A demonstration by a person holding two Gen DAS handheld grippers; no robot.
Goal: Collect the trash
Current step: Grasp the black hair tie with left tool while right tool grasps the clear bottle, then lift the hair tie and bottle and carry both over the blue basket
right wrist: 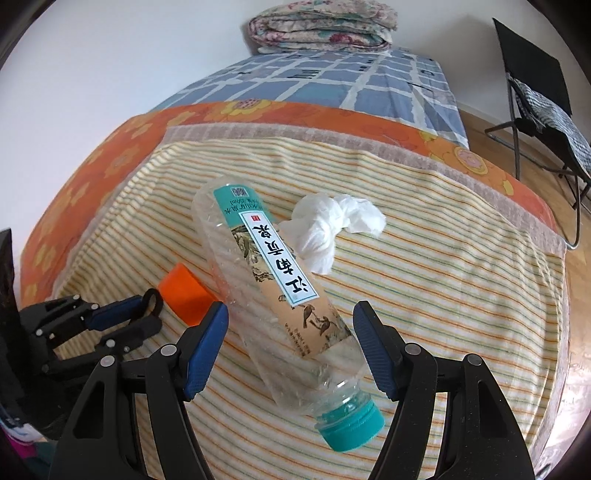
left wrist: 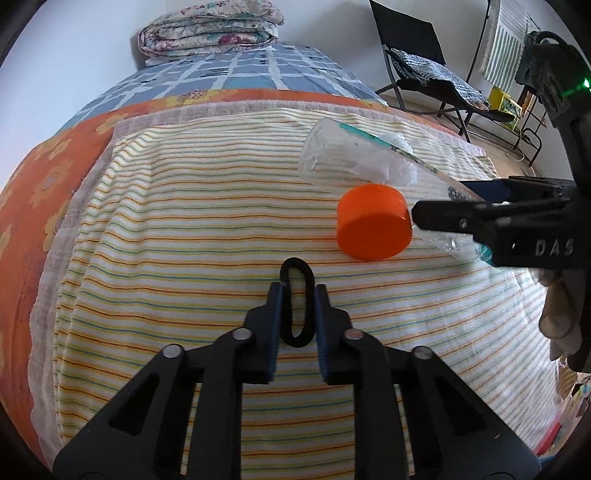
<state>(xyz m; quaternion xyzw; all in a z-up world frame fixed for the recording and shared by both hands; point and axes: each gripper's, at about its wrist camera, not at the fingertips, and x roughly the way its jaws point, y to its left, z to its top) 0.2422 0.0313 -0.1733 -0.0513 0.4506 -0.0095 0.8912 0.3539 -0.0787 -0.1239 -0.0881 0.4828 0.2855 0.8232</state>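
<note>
A black hair tie (left wrist: 297, 302) lies on the striped cloth, squeezed into a narrow loop between my left gripper's (left wrist: 298, 291) blue pads, which are shut on it; it also shows in the right wrist view (right wrist: 152, 298). An orange cap (left wrist: 373, 222) sits just beyond it. An empty clear bottle (right wrist: 273, 295) with a teal cap (right wrist: 351, 424) lies between the wide-open fingers of my right gripper (right wrist: 290, 314), which do not touch it. A crumpled white tissue (right wrist: 332, 225) lies behind the bottle.
The striped cloth (left wrist: 184, 240) covers a bed with orange floral and blue checked sheets. A folded quilt (right wrist: 321, 26) sits at the far end. A black folding chair (left wrist: 424, 66) stands on the floor to the right.
</note>
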